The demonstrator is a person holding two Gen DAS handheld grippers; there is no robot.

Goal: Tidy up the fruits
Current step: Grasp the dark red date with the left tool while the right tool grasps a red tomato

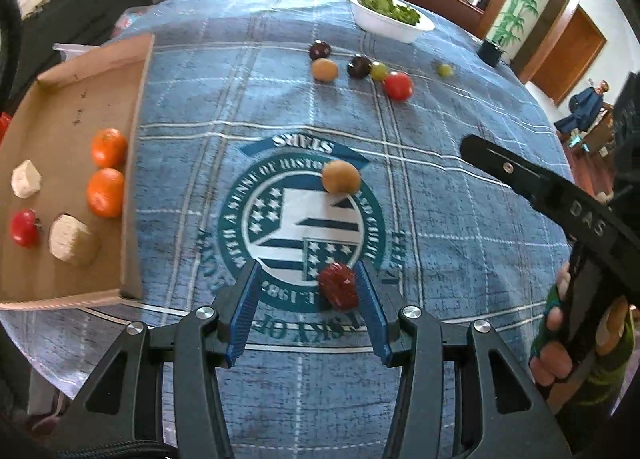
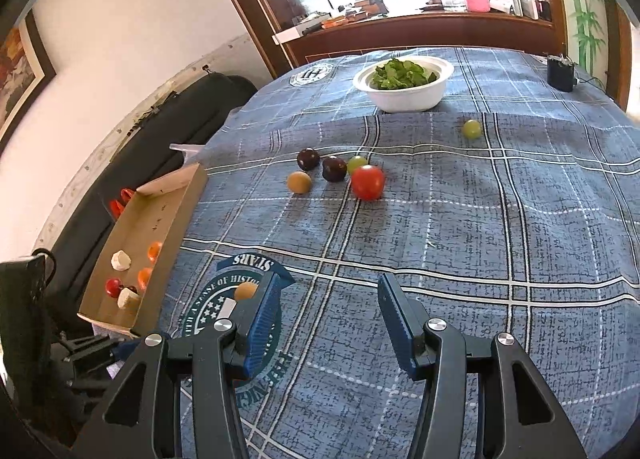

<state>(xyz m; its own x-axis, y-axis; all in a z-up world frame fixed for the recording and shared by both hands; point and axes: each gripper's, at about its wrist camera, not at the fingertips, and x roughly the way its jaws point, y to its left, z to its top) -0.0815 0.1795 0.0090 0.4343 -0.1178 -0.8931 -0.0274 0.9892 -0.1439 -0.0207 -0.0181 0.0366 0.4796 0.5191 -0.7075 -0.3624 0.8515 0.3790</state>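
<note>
In the left wrist view my left gripper [image 1: 309, 267] points down at the blue checked tablecloth [image 1: 440, 219]. A dark red wrinkled fruit [image 1: 338, 285] lies on the cloth between its blue pads, close against the right pad [image 1: 370, 299] and well apart from the left one. A tan round fruit [image 1: 340, 177] sits farther ahead on the printed emblem. The cardboard tray [image 1: 60, 119] at the left holds two oranges [image 1: 107, 169], a small tomato [image 1: 24, 227] and two pale chunks [image 1: 74, 241]. My right gripper [image 2: 330, 279] hovers open over bare cloth, with the tan fruit [image 2: 245, 291] just left of its left finger.
A cluster of two dark plums [image 2: 334, 169], a tan fruit [image 2: 299, 182], a green grape [image 2: 357, 163] and a red tomato [image 2: 368, 181] lies mid-table. A lone grape [image 2: 472, 129] lies farther right. A white bowl of greens [image 2: 404, 93] stands at the back. The tray [image 2: 156, 211] lies along the left edge.
</note>
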